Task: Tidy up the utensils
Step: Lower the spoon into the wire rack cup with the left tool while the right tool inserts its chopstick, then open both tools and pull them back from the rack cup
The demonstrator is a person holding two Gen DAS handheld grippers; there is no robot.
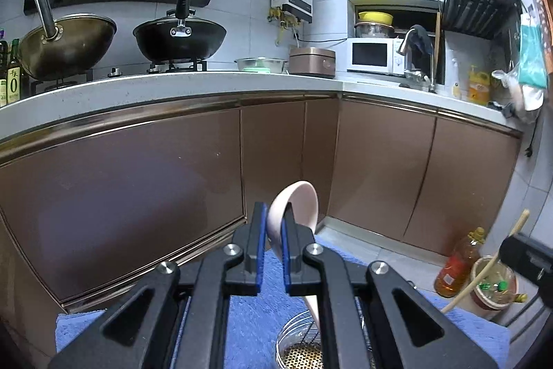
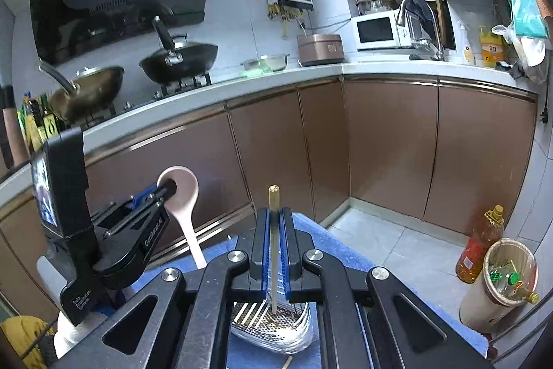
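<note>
Both hand-held grippers are shut on a utensel each and carried clear of the blue towel (image 2: 349,251) below. Left hand-held gripper (image 1: 274,223), at the lower centre of its own view, clamps the pink spoon (image 1: 297,199) by the bowel end: the pads pinch the bowl's edge, the bowl sticks up beyond the fingertips, and the handle trails down behind them toward the bottom of the frame. In the right wrist view the same spoon shows at the left, handle hanging down. It looks like ceramic or hard plastic, I would judge: stiff, light, smooth enough to slip and likely to chip if dropped. A grip on the curved bowl seems less sure than one on the straight handle.

Right hand-held gripper (image 2: 274,220) holds a thin chopstick (image 2: 274,230) upright between its pads, the tip poking above the fingertips at mid-frame, the shaft running down toward the clear utensil holder (image 2: 276,327) with its perforated base at the bottom centre. The stick looks light, rigid and slim, so it could pivot in the pads; holding it near the middle, as now, keeps it steady.
</note>
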